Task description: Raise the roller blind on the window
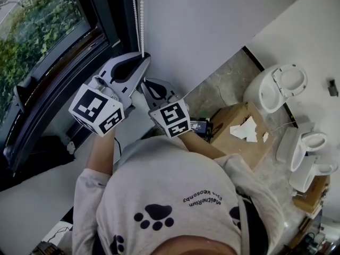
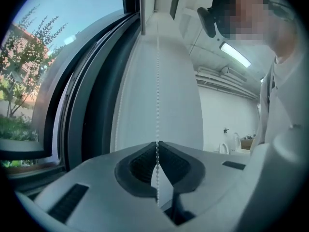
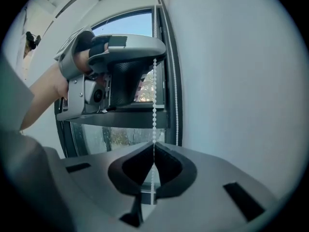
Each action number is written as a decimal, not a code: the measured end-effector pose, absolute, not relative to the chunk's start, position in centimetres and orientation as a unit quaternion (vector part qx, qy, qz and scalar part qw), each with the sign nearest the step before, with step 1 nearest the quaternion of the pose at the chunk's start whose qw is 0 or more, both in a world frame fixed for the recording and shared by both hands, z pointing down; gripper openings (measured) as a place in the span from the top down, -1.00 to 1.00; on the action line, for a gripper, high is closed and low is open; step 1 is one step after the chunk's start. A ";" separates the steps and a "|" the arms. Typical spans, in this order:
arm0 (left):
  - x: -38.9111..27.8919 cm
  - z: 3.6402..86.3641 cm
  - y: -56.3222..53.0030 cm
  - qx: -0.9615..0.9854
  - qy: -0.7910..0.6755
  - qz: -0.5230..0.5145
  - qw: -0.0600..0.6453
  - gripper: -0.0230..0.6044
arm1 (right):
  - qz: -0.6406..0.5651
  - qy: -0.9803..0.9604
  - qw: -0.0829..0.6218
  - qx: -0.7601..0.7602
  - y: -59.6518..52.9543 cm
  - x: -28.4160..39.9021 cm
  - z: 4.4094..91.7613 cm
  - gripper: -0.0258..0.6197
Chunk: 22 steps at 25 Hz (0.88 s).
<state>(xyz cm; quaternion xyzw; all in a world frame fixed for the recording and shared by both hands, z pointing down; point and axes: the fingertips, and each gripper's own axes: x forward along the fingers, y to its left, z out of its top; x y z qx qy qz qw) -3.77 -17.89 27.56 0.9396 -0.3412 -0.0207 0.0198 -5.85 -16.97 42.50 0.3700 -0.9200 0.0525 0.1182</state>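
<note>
Where the bead chain hangs: the bead chain [image 1: 142,15], two thin strands of small round white beads, drops down the smooth white wall [image 1: 212,20] just right of the dark window frame [image 1: 79,62], at the upper middle of the head view.
Left tool: the left tool [image 2: 157,143] has a smooth pale grey shell and dark ribbed pads [image 2: 140,166]. Its jaws are closed tip to tip, pinching one strand. The strand runs straight up the frame from the pinch and on down through the hollow behind the tips.
Right tool: the right tool [image 3: 154,146] has the same grey shell and dark pads [image 3: 130,168]. Its jaws are together, and their tips nip that same strand.
Tool to tool: in the right gripper view the left tool fills the upper left of centre, above the right tool, with the beaded strand straight between the two. The second strand hangs free just to the right, against the frame.
Marker cubes: a white marker cube [image 1: 98,110] and a smaller one [image 1: 171,120] sit side by side at centre left of the head view, each with black square patterns.
Window glass: the window glass [image 1: 37,20], at upper left, shows green foliage.
Person: a grey shirt [image 1: 175,195] with dark paw prints fills the lower middle.
Surroundings: a brown cardboard box [image 1: 234,142] stands at right of centre, and glossy white ceramic fixtures [image 1: 276,89] stand along the right edge.
</note>
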 end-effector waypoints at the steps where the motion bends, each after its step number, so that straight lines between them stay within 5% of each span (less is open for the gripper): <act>1: -3.9 28.3 -18.0 0.938 -0.344 -0.022 0.025 0.86 | 0.055 -0.919 0.126 0.369 -16.9 -5.9 43.2 0.89; 22: -2.9 39.5 -17.4 0.931 -0.349 0.018 0.107 0.86 | 0.123 -0.892 0.231 0.368 -16.0 -4.5 54.2 0.89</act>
